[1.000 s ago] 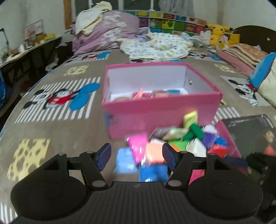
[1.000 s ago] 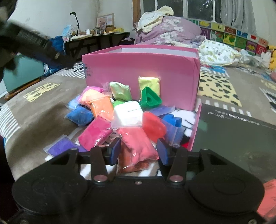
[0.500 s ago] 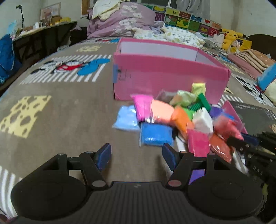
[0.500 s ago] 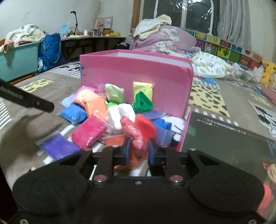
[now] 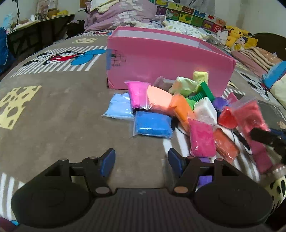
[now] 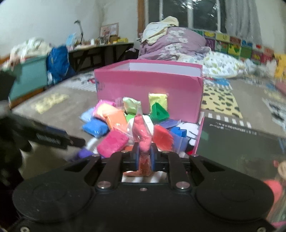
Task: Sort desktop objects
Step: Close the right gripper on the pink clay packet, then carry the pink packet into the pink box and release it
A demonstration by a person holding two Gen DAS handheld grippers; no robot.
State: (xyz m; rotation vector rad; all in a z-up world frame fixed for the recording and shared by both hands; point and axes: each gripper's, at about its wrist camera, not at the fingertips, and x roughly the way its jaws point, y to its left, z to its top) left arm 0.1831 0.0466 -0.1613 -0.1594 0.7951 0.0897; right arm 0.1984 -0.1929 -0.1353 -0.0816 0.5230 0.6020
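right gripper (image 6: 143, 157) is clamped tight on a salmon-pink clay bag in clear plastic (image 6: 143, 135), standing upright, with the open pink cardboard box (image 6: 148, 89) dead ahead past the pile, while the left gripper (image 5: 141, 162) hangs wide open and empty.

Alphabet wall panels (image 5: 180, 13): letters "M", "U"; dark book cover (image 6: 237, 141): printed line, upside down, not legible
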